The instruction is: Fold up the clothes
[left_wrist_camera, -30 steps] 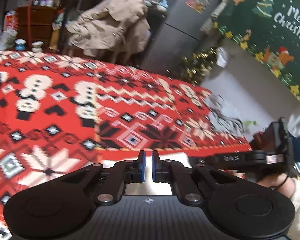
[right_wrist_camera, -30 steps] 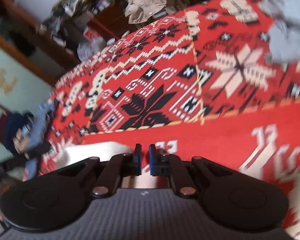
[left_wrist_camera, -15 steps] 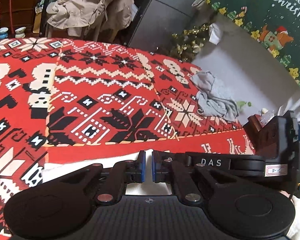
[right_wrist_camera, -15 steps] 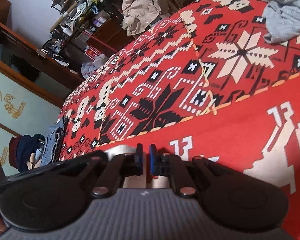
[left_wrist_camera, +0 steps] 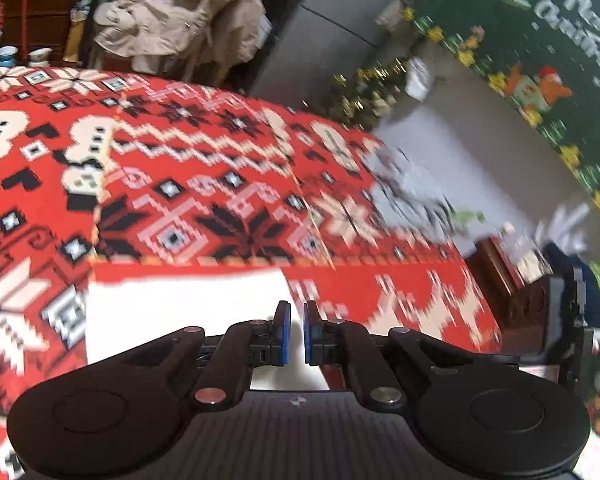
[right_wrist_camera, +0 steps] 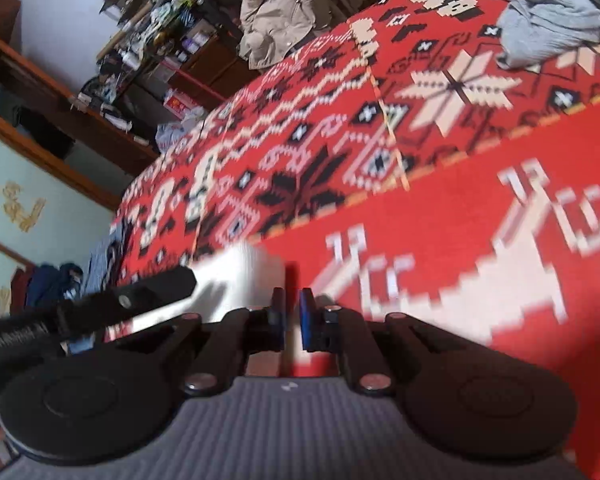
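Left wrist view: left tongs (left_wrist_camera: 296, 332) pinching white cloth (left_wrist_camera: 188, 312).
Right tongs (right_wrist_camera: 293, 320) pinch its other edge over red patterned bedspread (right_wrist_camera: 440, 216); grey garment (right_wrist_camera: 556, 12) far right.

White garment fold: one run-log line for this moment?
step: fold | left tongs: shut on white garment | right tongs: shut on white garment | surface: red patterned cloth | aside: grey garment

Left gripper (left_wrist_camera: 296, 334): matte black, two round side discs, ribbed grey deck w/ small cross mark behind the pads, silver screw heads on linkage arms, blue pads (left_wrist_camera: 285, 332). Right gripper (right_wrist_camera: 293, 320): same build, blue pads, silver screws, ribbed deck.
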{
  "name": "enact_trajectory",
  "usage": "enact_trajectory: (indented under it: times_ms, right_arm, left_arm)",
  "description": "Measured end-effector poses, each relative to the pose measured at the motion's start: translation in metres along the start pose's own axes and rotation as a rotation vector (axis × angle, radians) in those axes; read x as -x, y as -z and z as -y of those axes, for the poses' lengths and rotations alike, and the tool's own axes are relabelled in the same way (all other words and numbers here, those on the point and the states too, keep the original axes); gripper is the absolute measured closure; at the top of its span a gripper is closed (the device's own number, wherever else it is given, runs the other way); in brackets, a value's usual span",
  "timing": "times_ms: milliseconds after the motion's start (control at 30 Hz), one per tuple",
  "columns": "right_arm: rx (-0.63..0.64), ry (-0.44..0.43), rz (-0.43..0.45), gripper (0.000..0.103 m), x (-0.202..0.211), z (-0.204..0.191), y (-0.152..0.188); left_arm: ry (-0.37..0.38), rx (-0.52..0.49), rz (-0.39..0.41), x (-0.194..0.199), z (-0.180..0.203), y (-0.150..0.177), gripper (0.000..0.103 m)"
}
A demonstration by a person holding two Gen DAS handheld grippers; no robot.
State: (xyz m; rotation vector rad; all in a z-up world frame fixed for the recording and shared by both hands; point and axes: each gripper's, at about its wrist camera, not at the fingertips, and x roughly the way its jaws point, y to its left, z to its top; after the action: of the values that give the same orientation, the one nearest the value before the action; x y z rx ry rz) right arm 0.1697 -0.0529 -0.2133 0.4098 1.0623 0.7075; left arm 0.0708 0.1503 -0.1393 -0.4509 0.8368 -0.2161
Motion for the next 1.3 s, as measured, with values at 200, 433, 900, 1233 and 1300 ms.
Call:
enact_trajectory:
  times_ms: [200, 433, 900, 1233, 1300]
  right_arm:
    - [0.084, -0.026, -0.034, 0.093, 0.027, -0.011, 0.035]
    - [0.142, -0.022, -0.028, 0.093, 0.05, -0.021, 0.065]
    - [0.031, -0.065, -0.009, 0.093, 0.071, -0.01, 0.081]
    - [-0.005, -0.093, -0.05, 0.094, 0.094, -0.002, 0.125]
    - [0.006, -0.091, -0.063, 0.094, 0.095, -0.005, 0.129]
  left_arm:
    - [0.037, -0.019, -0.075, 0.01, 0.009, 0.034, 0.097]
    - [0.066, 0.031, -0.076, 0.022, 0.005, 0.056, 0.097]
    - [0.034, -0.082, -0.159, 0.032, 0.027, 0.076, 0.097]
    - [0.04, -0.125, -0.223, 0.041, 0.035, 0.095, 0.097]
    - [0.039, -0.124, -0.225, 0.042, 0.035, 0.098, 0.097]
